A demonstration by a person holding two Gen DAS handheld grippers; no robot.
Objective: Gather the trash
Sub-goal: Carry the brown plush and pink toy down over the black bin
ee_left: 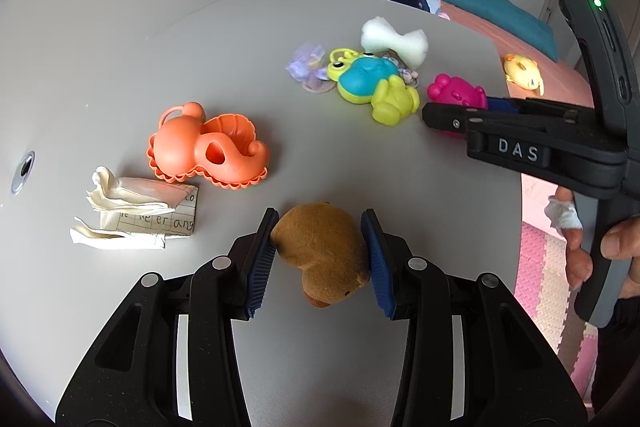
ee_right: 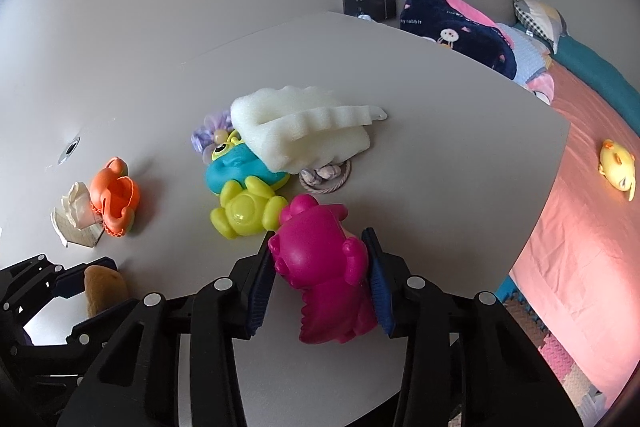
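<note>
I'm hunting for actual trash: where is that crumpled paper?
The crumpled paper lies on the table's left side, against the orange seahorse toy.

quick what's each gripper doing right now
Left gripper: closed on the brown plush toy.
Right gripper: closed on the magenta plastic toy.

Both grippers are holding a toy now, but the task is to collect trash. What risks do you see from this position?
1. The left gripper is shut on the brown plush toy and the right gripper on the pink toy; neither looks like trash, so the crumpled paper may be left behind.
2. The pink toy sits close to the table edge, so a loose grip might drop it off.
</note>
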